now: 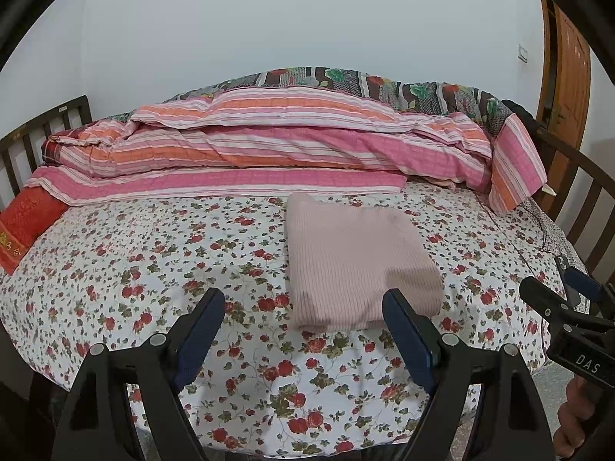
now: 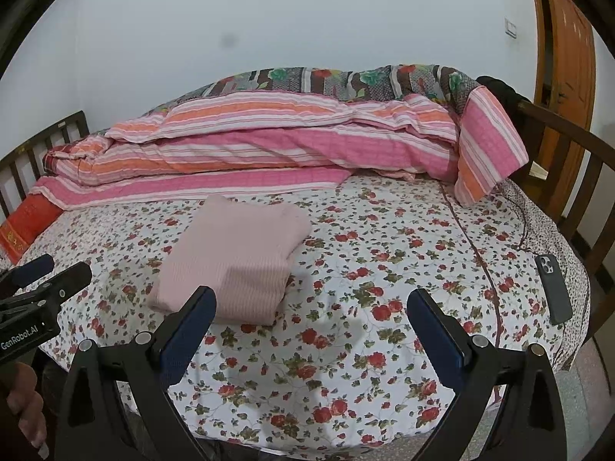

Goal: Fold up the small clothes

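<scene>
A pale pink ribbed garment (image 1: pixel 357 261) lies folded into a neat rectangle on the floral bedsheet (image 1: pixel 153 269). It also shows in the right wrist view (image 2: pixel 234 257). My left gripper (image 1: pixel 307 299) is open and empty, held just short of the garment's near edge, above the sheet. My right gripper (image 2: pixel 311 303) is open and empty, to the right of the garment. The right gripper shows at the right edge of the left wrist view (image 1: pixel 553 288), and the left gripper at the left edge of the right wrist view (image 2: pixel 46 272).
A rolled pink and orange striped quilt (image 1: pixel 288 142) lies along the back of the bed. A red pillow (image 1: pixel 27 223) sits at the left. A dark phone (image 2: pixel 553 288) lies near the bed's right edge. Wooden bed rails (image 2: pixel 584 176) stand at both ends, with a door (image 2: pixel 569 38) at the right.
</scene>
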Motion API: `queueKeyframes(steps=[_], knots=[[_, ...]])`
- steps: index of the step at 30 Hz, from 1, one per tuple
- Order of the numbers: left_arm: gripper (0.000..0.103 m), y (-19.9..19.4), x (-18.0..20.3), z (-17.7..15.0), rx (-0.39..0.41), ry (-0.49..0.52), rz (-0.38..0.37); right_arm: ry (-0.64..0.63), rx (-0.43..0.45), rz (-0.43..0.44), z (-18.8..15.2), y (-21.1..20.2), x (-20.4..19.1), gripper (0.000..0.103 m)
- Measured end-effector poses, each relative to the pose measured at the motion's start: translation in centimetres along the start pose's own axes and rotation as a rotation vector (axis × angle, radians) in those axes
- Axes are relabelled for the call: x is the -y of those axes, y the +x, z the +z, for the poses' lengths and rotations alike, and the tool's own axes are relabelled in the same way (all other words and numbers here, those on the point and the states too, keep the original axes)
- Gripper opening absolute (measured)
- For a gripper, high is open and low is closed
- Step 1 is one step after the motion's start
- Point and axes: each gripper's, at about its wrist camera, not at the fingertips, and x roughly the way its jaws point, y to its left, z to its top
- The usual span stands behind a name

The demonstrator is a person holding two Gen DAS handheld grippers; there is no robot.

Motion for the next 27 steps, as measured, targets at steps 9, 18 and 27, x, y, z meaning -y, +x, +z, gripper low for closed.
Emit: queueKeyframes(steps=[9,18,27], knots=[[0.083,0.11,-0.14,-0.10,-0.001,0.001,-0.001,0.000,-0.001,0.002,-0.11,0.01,0.02,0.098],[0.083,0.10,-0.17,-0.24,-0.002,0.003,0.002,-0.001,-0.001,0.003,-0.10,0.00,0.06,0.098],[0.083,0.11,-0.23,-0.17,-0.003,0.003,0.001,-0.001,0.001,0.000,-0.09,-0.13,0.12,0.098]])
